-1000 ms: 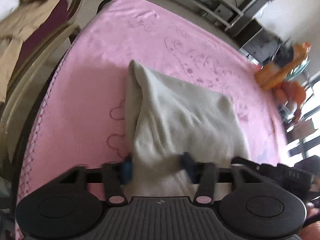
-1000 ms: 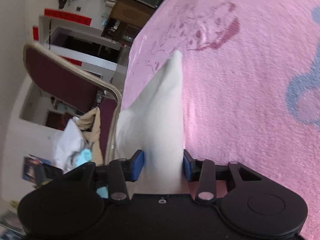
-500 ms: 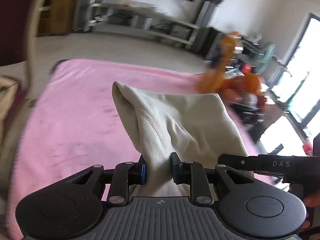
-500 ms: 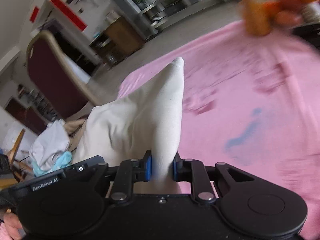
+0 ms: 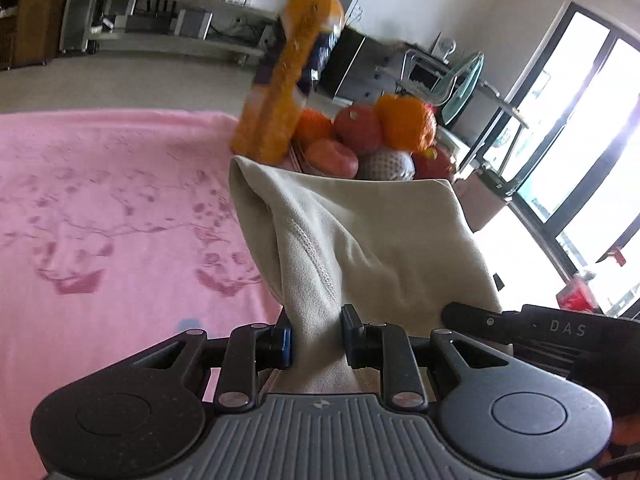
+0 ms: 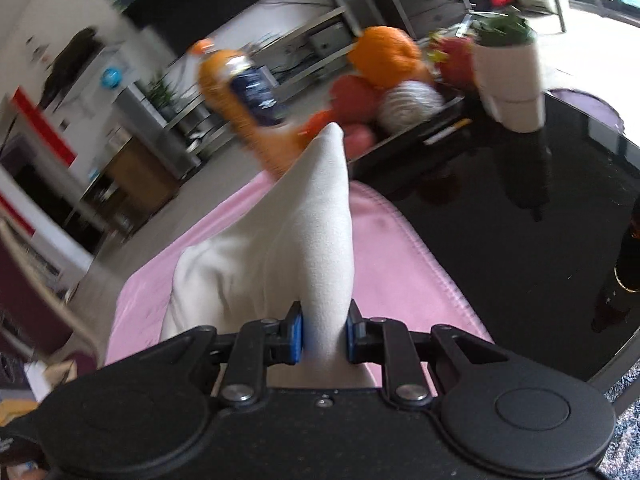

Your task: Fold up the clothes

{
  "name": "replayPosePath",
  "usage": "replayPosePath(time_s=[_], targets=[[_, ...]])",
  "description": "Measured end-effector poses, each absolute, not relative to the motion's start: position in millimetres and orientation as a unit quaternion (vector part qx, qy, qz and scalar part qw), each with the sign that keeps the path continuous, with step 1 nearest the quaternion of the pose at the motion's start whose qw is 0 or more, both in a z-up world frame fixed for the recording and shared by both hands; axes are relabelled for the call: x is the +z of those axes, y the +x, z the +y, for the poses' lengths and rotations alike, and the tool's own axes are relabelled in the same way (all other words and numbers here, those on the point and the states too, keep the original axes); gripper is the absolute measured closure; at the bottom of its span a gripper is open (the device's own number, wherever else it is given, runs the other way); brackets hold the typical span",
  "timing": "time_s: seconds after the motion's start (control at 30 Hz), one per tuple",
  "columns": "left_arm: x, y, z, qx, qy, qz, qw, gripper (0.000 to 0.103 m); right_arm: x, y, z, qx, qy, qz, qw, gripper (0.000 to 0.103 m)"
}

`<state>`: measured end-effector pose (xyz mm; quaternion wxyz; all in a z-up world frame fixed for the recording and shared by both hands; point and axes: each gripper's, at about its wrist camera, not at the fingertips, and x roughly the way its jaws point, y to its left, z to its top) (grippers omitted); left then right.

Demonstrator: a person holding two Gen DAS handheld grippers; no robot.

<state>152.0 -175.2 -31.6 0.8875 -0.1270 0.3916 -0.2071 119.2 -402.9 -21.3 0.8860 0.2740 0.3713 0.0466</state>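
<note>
The left gripper [image 5: 316, 336] is clamped on a gathered bunch of the cream garment [image 5: 360, 240], its blue-padded fingers [image 5: 285, 345] pressing the cloth from both sides. The right gripper [image 6: 323, 338] is likewise pinched on another part of the same cream garment [image 6: 304, 240], which rises from its jaws to a pointed corner. Both sets of jaws have just been closing, with the cloth between them throughout (the grip looks firm in both views, the fabric drawn into a narrow neck at the pads).

The garment hangs between the two grippers, lifted off the pink cloth [image 5: 100, 220] that covers the table. In the right wrist view it is near the pink cloth's stitched edge, beyond which lies the black glass tabletop [image 6: 520, 220].

To do this step well, the person should likely keep both grips tight and hold the two ends taut enough for the fold line to stay straight, then lower the garment flat onto the pink cloth, not let it sag or twist. The blur in both views suggests quick motion, so slowing before set-down would help.

The surroundings call for care: an orange drink bottle [image 5: 296, 72] and a tray of fruit [image 5: 376, 136] stand near the far edge, and a white pot with a plant [image 6: 508, 76] sits on the glass. A swinging hem could probably tip the bottle, so the garment is best kept over the pink cloth.
</note>
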Motion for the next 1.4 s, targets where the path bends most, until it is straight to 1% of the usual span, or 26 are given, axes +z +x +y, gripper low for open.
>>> replayPosePath(time_s=[0.07, 0.1, 0.13, 0.17, 0.2, 0.27, 0.3, 0.33, 0.37, 0.47, 0.5, 0.53, 0.6, 0.7, 0.8, 0.83, 0.93, 1.03, 1.1, 1.17, 1.2, 1.23, 1.27, 1.3, 1.33, 1.4], targets=[[-50.7, 173.3, -187.4, -0.198, -0.129, 0.410, 0.881, 0.077, -41.0, 132.4, -416.7, 0.036, 0.287, 0.371, 0.882, 0.083], [-61.0, 184.7, -193.3, -0.190, -0.124, 0.421, 0.878, 0.074, -52.6, 139.6, -422.5, 0.027, 0.295, 0.375, 0.879, 0.080], [-71.5, 193.7, -196.2, -0.173, -0.117, 0.432, 0.877, 0.074, -63.1, 146.7, -427.6, 0.016, 0.299, 0.379, 0.875, 0.072], [-81.5, 202.4, -198.8, -0.157, -0.111, 0.443, 0.876, 0.071, -69.7, 152.7, -430.3, -0.002, 0.292, 0.386, 0.875, 0.066], [-85.8, 205.3, -196.0, -0.150, -0.111, 0.447, 0.875, 0.064, -74.5, 157.6, -432.4, -0.020, 0.283, 0.391, 0.876, 0.054], [-86.3, 201.1, -180.8, -0.162, -0.130, 0.439, 0.874, 0.063, -69.4, 157.1, -432.7, -0.052, 0.244, 0.393, 0.885, 0.050], [-82.3, 196.3, -174.3, -0.160, -0.124, 0.435, 0.878, 0.063, -64.0, 151.5, -431.9, -0.054, 0.234, 0.384, 0.891, 0.044], [-78.4, 191.4, -167.8, -0.158, -0.118, 0.430, 0.881, 0.063, -58.6, 145.8, -431.1, -0.056, 0.224, 0.376, 0.897, 0.041], [-74.4, 186.6, -161.4, -0.156, -0.111, 0.426, 0.884, 0.066, -53.5, 139.7, -430.2, -0.057, 0.215, 0.368, 0.903, 0.041], [-62.0, 170.3, -143.8, -0.157, -0.105, 0.410, 0.892, 0.080, -46.0, 119.9, -427.5, -0.045, 0.229, 0.353, 0.906, 0.041], [-58.1, 164.9, -143.0, -0.167, -0.105, 0.407, 0.892, 0.080, -44.8, 113.9, -426.6, -0.041, 0.240, 0.348, 0.905, 0.047], [-54.4, 161.5, -145.4, -0.177, -0.102, 0.405, 0.891, 0.082, -45.1, 106.9, -424.9, -0.037, 0.249, 0.347, 0.904, 0.068], [-49.1, 153.7, -161.2, -0.199, -0.079, 0.403, 0.890, 0.082, -49.1, 99.8, -419.8, -0.033, 0.256, 0.358, 0.897, 0.090], [-56.8, 146.3, -191.6, -0.217, -0.032, 0.415, 0.883, 0.080, -56.0, 89.6, -412.5, -0.028, 0.267, 0.377, 0.886, 0.090], [-79.8, 144.0, -205.9, -0.199, -0.002, 0.452, 0.869, 0.080, -81.5, 90.0, -407.6, -0.037, 0.272, 0.433, 0.859, 0.090], [-86.9, 143.0, -210.5, -0.194, 0.008, 0.464, 0.865, 0.077, -88.8, 90.1, -405.4, -0.045, 0.264, 0.453, 0.850, 0.090], [-77.4, 130.6, -211.5, -0.176, 0.047, 0.487, 0.854, 0.079, -91.7, 76.4, -398.0, -0.060, 0.255, 0.467, 0.845, 0.090], [-57.0, 113.8, -206.2, -0.149, 0.079, 0.483, 0.859, 0.079, -82.5, 62.0, -391.5, -0.061, 0.264, 0.462, 0.845, 0.088], [-39.6, 102.0, -204.1, -0.136, 0.093, 0.471, 0.867, 0.070, -66.2, 53.3, -387.1, -0.060, 0.265, 0.448, 0.852, 0.087], [-19.4, 90.5, -200.2, -0.133, 0.086, 0.458, 0.875, 0.063, -40.8, 45.4, -382.3, -0.061, 0.256, 0.432, 0.863, 0.077], [-10.5, 85.5, -197.7, -0.136, 0.078, 0.453, 0.878, 0.061, -26.9, 41.5, -379.9, -0.062, 0.249, 0.424, 0.868, 0.067], [-0.7, 79.6, -195.1, -0.140, 0.072, 0.448, 0.880, 0.057, -12.9, 37.4, -377.1, -0.064, 0.242, 0.417, 0.874, 0.054], [8.0, 74.5, -193.4, -0.144, 0.068, 0.443, 0.882, 0.053, 1.4, 32.4, -373.3, -0.064, 0.233, 0.412, 0.879, 0.047], [16.7, 69.4, -191.7, -0.147, 0.064, 0.438, 0.885, 0.050, 14.9, 27.5, -370.0, -0.064, 0.225, 0.406, 0.884, 0.036], [25.1, 63.6, -189.7, -0.150, 0.060, 0.433, 0.887, 0.045, 25.0, 22.8, -368.1, -0.062, 0.217, 0.402, 0.887, 0.028], [39.3, 52.0, -185.0, -0.155, 0.056, 0.429, 0.888, 0.035, 46.5, 10.4, -362.9, -0.059, 0.202, 0.396, 0.894, 0.019]])
